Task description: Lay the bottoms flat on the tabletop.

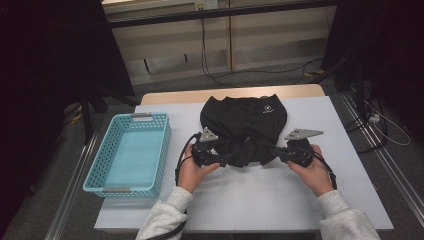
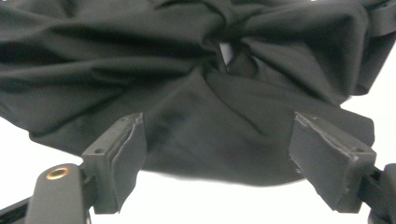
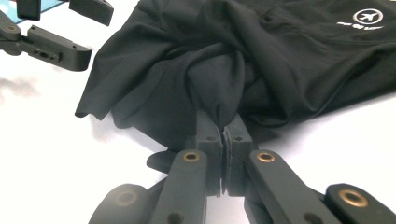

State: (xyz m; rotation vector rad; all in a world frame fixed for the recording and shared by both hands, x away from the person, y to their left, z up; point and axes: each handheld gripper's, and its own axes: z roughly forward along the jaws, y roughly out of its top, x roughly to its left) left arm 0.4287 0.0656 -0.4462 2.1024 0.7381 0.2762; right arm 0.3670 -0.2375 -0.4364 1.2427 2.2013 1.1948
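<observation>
A black garment (image 1: 245,120) with a small white logo lies bunched on the white tabletop (image 1: 260,200). My right gripper (image 1: 277,152) sits at its near right edge. In the right gripper view the jaws of the right gripper (image 3: 223,126) are pressed together on a pinched fold of the black garment (image 3: 280,60). My left gripper (image 1: 225,160) is at the near left edge of the cloth. In the left gripper view the left gripper (image 2: 219,140) stands open, its pads (image 2: 133,149) wide apart. The hem of the garment (image 2: 210,93) lies loose between and beyond them.
A light blue plastic basket (image 1: 163,147) stands at the table's left, empty. Dark stands and cables line the floor behind and to the right of the table. In the right gripper view the left gripper (image 3: 60,9) shows at top left.
</observation>
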